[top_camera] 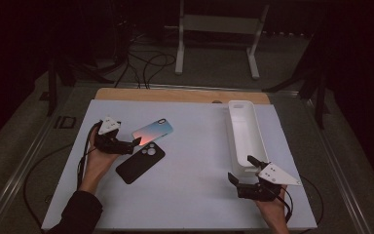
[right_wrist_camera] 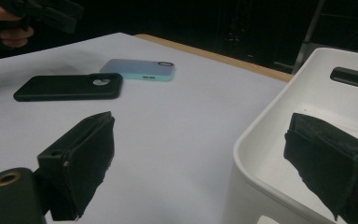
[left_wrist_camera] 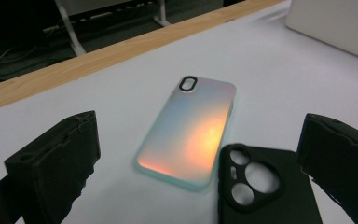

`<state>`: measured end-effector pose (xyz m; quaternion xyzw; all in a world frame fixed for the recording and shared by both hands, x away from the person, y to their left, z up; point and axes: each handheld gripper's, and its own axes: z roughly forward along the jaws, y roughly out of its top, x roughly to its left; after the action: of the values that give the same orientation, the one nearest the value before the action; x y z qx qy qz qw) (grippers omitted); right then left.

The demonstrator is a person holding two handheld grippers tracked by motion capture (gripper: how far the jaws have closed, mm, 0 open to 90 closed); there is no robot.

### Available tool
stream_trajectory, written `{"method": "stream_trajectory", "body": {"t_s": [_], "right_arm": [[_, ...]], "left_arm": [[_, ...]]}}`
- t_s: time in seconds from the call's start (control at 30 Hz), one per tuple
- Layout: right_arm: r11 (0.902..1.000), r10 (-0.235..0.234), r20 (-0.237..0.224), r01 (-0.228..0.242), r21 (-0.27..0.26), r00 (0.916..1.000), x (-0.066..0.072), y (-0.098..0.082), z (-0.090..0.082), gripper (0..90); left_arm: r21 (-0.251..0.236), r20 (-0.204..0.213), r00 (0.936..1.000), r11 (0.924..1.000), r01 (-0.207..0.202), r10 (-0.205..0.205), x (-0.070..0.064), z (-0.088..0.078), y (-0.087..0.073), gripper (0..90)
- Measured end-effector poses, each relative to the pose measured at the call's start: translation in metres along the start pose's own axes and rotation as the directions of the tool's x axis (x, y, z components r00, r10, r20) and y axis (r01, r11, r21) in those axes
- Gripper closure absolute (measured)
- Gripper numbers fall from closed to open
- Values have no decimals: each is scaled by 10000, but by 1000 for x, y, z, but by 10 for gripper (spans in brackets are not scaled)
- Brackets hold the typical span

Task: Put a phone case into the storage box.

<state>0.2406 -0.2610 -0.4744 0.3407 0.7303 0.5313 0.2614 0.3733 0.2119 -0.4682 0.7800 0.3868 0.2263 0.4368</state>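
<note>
Iridescent phone case [left_wrist_camera: 186, 135] just ahead of gaping left gripper [left_wrist_camera: 200, 163].

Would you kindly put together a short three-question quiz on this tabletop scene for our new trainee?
1. True or false: the left tool is shut on the iridescent phone case.
2. Which thing does the right tool straddle with its jaws? A) the black phone case B) the near end wall of the white bin C) the wooden table edge
3. Fill in: in the high view, the black phone case lies ____ the person than the iridescent one.

Key
1. False: its jaws stand open, with the case lying on the table ahead of them.
2. B: one jaw is outside the bin, the other over its inside.
3. Nearer to.
</note>
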Motion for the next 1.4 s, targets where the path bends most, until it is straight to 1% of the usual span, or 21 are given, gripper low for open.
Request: {"method": "stream_trajectory", "body": {"t_s": [0.1, 0.2, 0.33, 0.47, 0.6, 0.7, 0.77, 0.83, 0.9, 0.97, 1.0, 1.07, 1.1, 1.13, 1.17, 1.23, 1.3, 1.4], "right_arm": [[10000, 3, -39, -3, 14, 10000, 0, 0, 0, 86], [10000, -12, -44, 12, 32, 10000, 0, 0, 0, 85], [10000, 32, -71, -32, 20, 10000, -1, 0, 0, 85], [10000, 27, -82, -27, 21, 10000, -1, -1, 0, 86], [10000, 46, -74, -46, 29, 10000, -1, -1, 0, 85], [9999, 102, -79, -102, -2, 9999, -2, -1, 0, 85], [9999, 109, -89, -109, -1, 9999, -3, -2, -1, 86], [9998, 175, -98, -175, 2, 9998, -3, -2, -1, 86], [9998, 174, -118, -175, -9, 9998, -3, -2, -1, 85], [9998, 181, -129, -181, -7, 9998, -3, -2, -1, 86], [9998, 179, -120, -179, 4, 9998, -3, -2, -1, 85], [9998, 173, -121, -173, 10, 9998, -3, -2, -1, 86], [9998, 173, -121, -173, 10, 9998, -3, -2, -1, 86], [9999, 168, -124, -167, 21, 9998, -3, -2, -1, 86], [9998, 173, -136, -173, 15, 9998, -3, -2, -1, 85], [9998, 177, -148, -176, 47, 9997, -3, -2, 0, 85], [9999, 151, -162, -151, 36, 9998, -3, -3, 0, 85], [9999, 143, -175, -142, 54, 9997, -2, -3, 1, 85]], "left_arm": [[46, 4, 10000, 10000, -19, 19, 2, 4, 2, 0], [194, 20, 10000, 9998, 41, -41, 7, 15, 6, 0], [324, 109, 9999, 9994, 74, -77, 10, 24, 9, 0], [658, 123, 9999, 9978, 35, -44, 11, 39, 12, 0], [871, 245, 9997, 9962, 10, -31, 12, 54, 16, 0], [1176, 267, 9996, 9931, -39, 7, 13, 65, 16, 0], [1278, 281, 9996, 9918, 0, -37, 14, 71, 14, 0], [1528, 326, 9995, 9883, -20, -30, 14, 79, 12, 0], [1802, 433, 9990, 9835, -133, 56, 12, 87, 10, 0], [1838, 458, 9989, 9829, -125, 41, 11, 89, 9, 0], [2093, 473, 9988, 9776, -230, 134, 9, 97, 8, 0], [2228, 488, 9988, 9747, -193, 86, 8, 101, 6, 0], [2228, 488, 9988, 9747, -193, 86, 8, 101, 6, 0], [2351, 463, 9989, 9717, -212, 106, 8, 104, 5, 0], [2506, 467, 9989, 9680, -150, 34, 8, 107, 3, 0], [2724, 420, 9991, 9620, -193, 81, 9, 110, 2, 0], [2782, 457, 9989, 9605, -78, -51, 9, 112, 1, 0], [2857, 520, 9986, 9583, -91, -60, 9, 114, 1, 0]]}}
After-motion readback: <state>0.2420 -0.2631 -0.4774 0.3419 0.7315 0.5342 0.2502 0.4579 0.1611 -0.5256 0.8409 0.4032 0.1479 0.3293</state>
